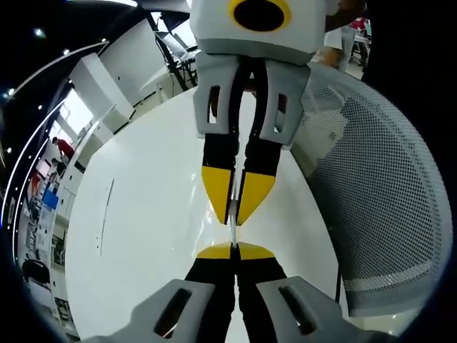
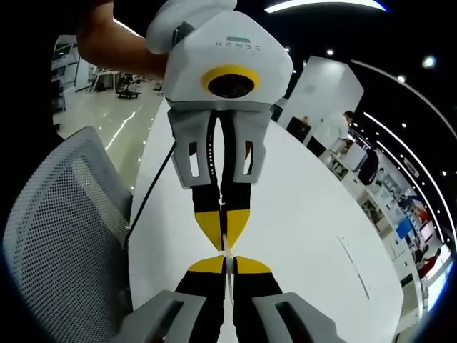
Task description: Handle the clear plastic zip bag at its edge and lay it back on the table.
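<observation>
White tabletop (image 1: 143, 236) under both tongs, left (image 1: 234, 246) and right (image 2: 223, 259), tip to tip, each clamped tight on the clear bag's edge (image 1: 233, 232); mesh chair (image 1: 385, 207) alongside.

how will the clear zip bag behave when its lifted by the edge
Probably floppy and very light: the clear bag looks like a thin sliver pinched between the left gripper and right gripper tips. Likely slippery too, so it may slide out above the white table.

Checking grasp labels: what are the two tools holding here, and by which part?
Both shut, tip to tip: left tool and right tool pinch a thin clear strip, apparently the zip bag's edge; too transparent to confirm.
</observation>
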A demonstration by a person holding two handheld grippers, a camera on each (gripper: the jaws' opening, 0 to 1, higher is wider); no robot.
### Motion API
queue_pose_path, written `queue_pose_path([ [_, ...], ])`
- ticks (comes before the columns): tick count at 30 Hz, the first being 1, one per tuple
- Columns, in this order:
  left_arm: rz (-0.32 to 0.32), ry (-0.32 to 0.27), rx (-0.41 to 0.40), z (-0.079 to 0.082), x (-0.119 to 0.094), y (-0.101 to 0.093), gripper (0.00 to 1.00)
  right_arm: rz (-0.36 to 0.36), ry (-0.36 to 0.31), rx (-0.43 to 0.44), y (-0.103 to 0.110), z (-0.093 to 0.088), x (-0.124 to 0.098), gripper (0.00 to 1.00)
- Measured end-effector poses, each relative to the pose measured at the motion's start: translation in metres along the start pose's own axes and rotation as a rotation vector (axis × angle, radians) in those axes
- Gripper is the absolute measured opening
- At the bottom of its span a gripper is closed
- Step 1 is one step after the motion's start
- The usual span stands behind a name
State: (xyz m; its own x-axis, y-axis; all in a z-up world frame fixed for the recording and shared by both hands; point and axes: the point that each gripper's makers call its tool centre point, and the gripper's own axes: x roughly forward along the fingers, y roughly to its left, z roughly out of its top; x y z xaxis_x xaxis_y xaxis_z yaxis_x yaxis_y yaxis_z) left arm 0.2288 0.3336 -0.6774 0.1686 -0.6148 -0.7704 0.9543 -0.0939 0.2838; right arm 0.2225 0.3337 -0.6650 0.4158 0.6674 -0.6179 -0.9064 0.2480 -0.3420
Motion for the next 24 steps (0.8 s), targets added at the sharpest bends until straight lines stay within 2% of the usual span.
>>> queue_pose_path([
  [24, -0.002, -0.001, -0.002, 0.0010, -0.0013, -0.0005, 0.00, -0.005, -0.001, 0.006, 0.0005, -0.0005, -0.0015, 0.00],
])
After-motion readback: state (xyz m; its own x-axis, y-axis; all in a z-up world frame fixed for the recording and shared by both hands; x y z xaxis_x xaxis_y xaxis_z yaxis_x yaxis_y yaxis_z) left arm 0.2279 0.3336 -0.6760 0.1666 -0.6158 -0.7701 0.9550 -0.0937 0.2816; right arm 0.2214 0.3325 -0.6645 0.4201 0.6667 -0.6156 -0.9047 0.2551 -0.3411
